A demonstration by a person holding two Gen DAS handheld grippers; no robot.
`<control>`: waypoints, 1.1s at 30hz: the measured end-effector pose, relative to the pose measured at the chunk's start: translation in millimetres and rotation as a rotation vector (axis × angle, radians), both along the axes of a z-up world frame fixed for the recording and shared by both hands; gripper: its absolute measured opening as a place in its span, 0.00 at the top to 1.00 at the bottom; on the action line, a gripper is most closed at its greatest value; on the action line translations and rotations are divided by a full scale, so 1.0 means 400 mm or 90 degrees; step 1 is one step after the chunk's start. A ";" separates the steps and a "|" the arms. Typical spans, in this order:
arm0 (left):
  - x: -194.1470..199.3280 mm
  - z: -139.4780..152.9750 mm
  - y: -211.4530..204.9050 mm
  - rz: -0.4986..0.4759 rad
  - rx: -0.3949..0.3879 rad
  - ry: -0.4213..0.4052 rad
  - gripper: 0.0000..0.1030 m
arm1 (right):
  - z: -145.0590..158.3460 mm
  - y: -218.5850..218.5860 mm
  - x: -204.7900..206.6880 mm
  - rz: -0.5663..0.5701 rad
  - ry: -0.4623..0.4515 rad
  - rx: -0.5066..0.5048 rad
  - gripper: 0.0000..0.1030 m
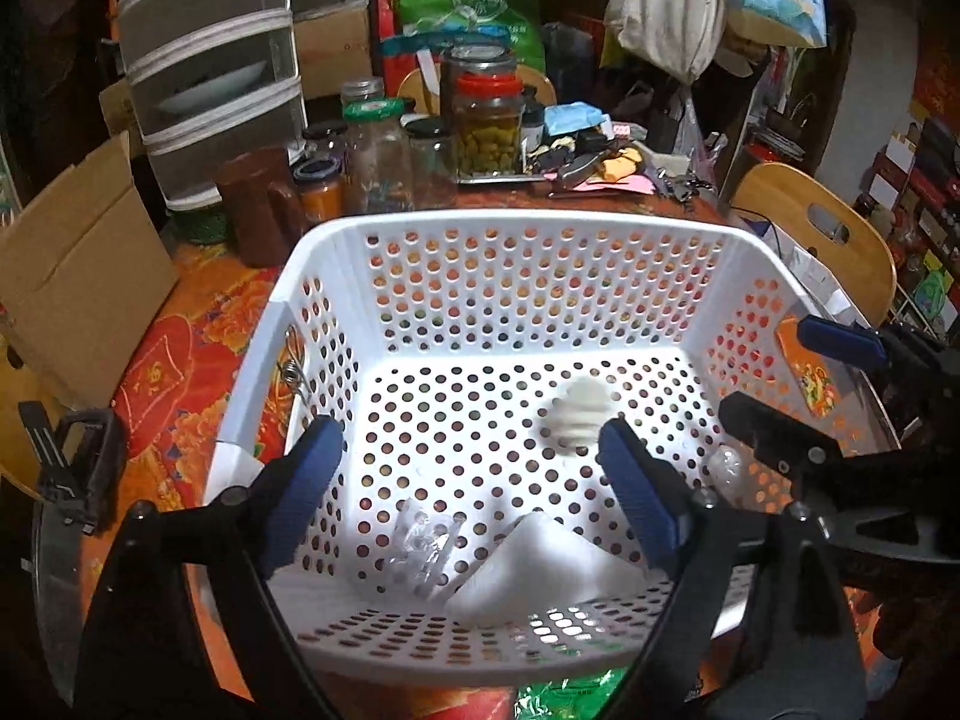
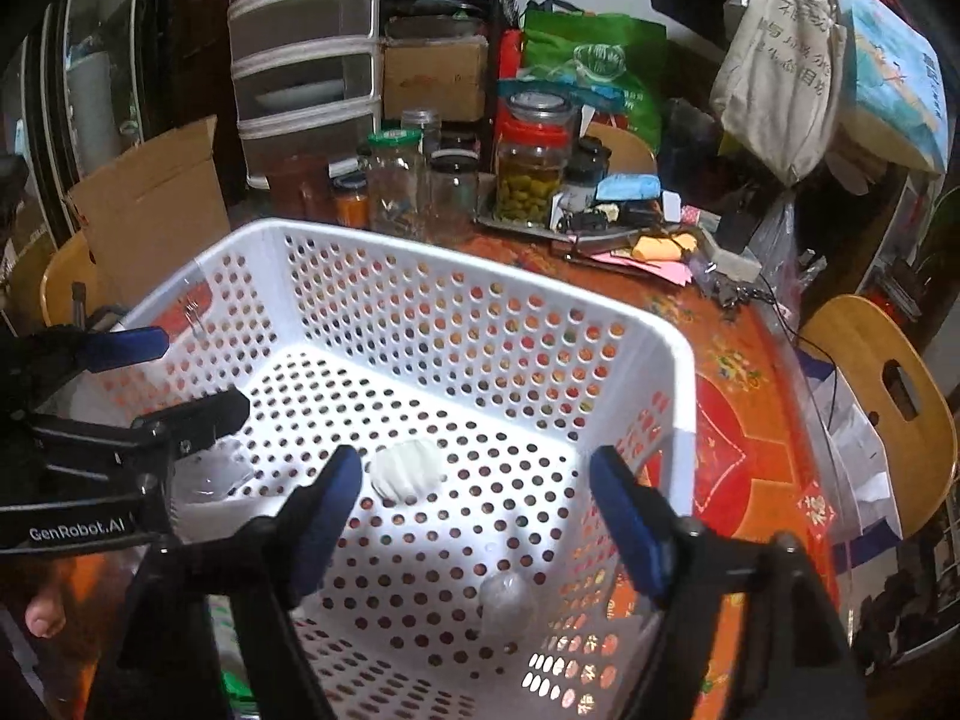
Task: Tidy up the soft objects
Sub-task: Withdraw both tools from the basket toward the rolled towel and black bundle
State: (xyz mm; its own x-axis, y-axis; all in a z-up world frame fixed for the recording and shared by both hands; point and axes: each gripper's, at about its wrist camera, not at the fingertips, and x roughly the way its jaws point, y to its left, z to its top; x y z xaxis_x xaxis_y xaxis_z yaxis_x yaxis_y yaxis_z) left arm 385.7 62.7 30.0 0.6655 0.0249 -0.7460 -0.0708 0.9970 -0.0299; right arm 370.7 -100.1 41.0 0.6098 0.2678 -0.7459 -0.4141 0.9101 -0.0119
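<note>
Both the left gripper (image 1: 468,480) and right gripper (image 2: 477,510) are spread and empty over the basket (image 1: 510,228), where a white ball (image 1: 576,414) is seen at 1 o'clock; no further soft items are visible outside.

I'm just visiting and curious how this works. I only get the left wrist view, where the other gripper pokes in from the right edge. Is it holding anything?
Observer: No. The right wrist view shows the right gripper open above the white basket, with only the basket floor showing between its blue pads.
Operator: Does that view show anything of my gripper that I can't see?
Observer: Yes. The left gripper reaches in from the left, and white lettering on its side reads GenRobot.AI.
</note>
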 end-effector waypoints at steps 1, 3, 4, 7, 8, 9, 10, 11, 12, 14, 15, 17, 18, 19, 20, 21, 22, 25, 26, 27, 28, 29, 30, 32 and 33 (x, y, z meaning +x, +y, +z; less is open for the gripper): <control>-0.008 0.006 -0.003 -0.001 0.005 -0.004 0.15 | 0.003 -0.001 -0.005 0.001 -0.001 0.003 0.15; -0.029 0.020 -0.006 -0.005 0.010 -0.013 0.11 | 0.012 -0.006 -0.021 0.003 -0.008 0.007 0.08; -0.037 0.026 -0.008 -0.007 0.009 -0.016 0.09 | 0.015 -0.011 -0.028 0.005 -0.009 0.013 0.01; -0.073 0.046 -0.009 -0.011 0.007 -0.029 0.06 | 0.027 -0.023 -0.051 0.010 -0.012 0.032 0.00; -0.086 0.052 -0.011 -0.014 0.008 -0.032 0.06 | 0.031 -0.026 -0.060 0.012 -0.017 0.036 0.00; -0.099 0.056 -0.011 -0.016 0.009 -0.033 0.06 | 0.036 -0.029 -0.070 0.013 -0.021 0.040 0.00; -0.111 0.060 -0.012 -0.016 0.010 -0.035 0.05 | 0.041 -0.032 -0.080 0.012 -0.024 0.045 0.00; -0.125 0.064 -0.013 -0.016 0.009 -0.038 0.04 | 0.045 -0.036 -0.089 0.010 -0.026 0.050 0.00; -0.147 0.072 -0.016 -0.018 0.010 -0.045 0.02 | 0.049 -0.040 -0.098 0.011 -0.029 0.057 0.00; -0.180 0.083 -0.016 -0.016 0.011 -0.055 0.01 | 0.056 -0.049 -0.113 0.011 -0.035 0.070 0.00; -0.197 0.087 -0.016 -0.016 0.007 -0.058 0.00 | 0.058 -0.055 -0.122 0.011 -0.038 0.078 0.00; -0.227 0.096 -0.017 -0.017 0.004 -0.068 0.00 | 0.061 -0.061 -0.137 0.008 -0.040 0.085 0.00; -0.246 0.100 -0.019 -0.016 0.006 -0.073 0.00 | 0.061 -0.065 -0.148 0.006 -0.043 0.086 0.00; -0.264 0.103 -0.020 -0.015 0.007 -0.076 0.00 | 0.061 -0.070 -0.155 0.007 -0.045 0.090 0.00; -0.277 0.105 -0.020 -0.017 0.007 -0.079 0.00 | 0.061 -0.072 -0.165 0.007 -0.048 0.093 0.00; -0.297 0.106 -0.023 -0.019 0.007 -0.084 0.00 | 0.061 -0.078 -0.176 0.006 -0.053 0.095 0.00; -0.313 0.106 -0.027 -0.019 0.009 -0.087 0.00 | 0.061 -0.084 -0.189 0.006 -0.057 0.097 0.00; -0.364 0.105 -0.038 -0.022 0.008 -0.095 0.00 | 0.058 -0.106 -0.224 0.003 -0.068 0.109 0.00; -0.379 0.103 -0.041 -0.024 0.007 -0.093 0.00 | 0.057 -0.113 -0.237 0.003 -0.070 0.112 0.00; -0.400 0.098 -0.043 -0.023 0.004 -0.089 0.00 | 0.053 -0.120 -0.250 0.004 -0.070 0.113 0.00; -0.414 0.094 -0.046 -0.024 0.001 -0.083 0.00 | 0.050 -0.125 -0.262 0.004 -0.069 0.109 0.00; -0.435 0.087 -0.048 -0.026 -0.003 -0.077 0.00 | 0.045 -0.131 -0.277 0.000 -0.070 0.103 0.00; -0.460 0.079 -0.049 -0.029 -0.011 -0.077 0.00 | 0.041 -0.138 -0.294 -0.002 -0.073 0.101 0.00; -0.503 0.061 -0.049 -0.031 -0.024 -0.082 0.00 | 0.031 -0.153 -0.329 -0.010 -0.080 0.103 0.00; -0.529 0.045 -0.048 -0.028 -0.029 -0.078 0.00 | 0.022 -0.160 -0.349 -0.015 -0.080 0.103 0.00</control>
State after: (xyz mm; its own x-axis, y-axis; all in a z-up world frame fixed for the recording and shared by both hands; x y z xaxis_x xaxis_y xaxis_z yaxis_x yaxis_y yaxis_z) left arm 174.0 43.4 47.9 0.7515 -0.0381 -0.6586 -0.0206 0.9965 -0.0811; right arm 230.9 -164.0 49.9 0.7033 0.3627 -0.6114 -0.3976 0.9137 0.0848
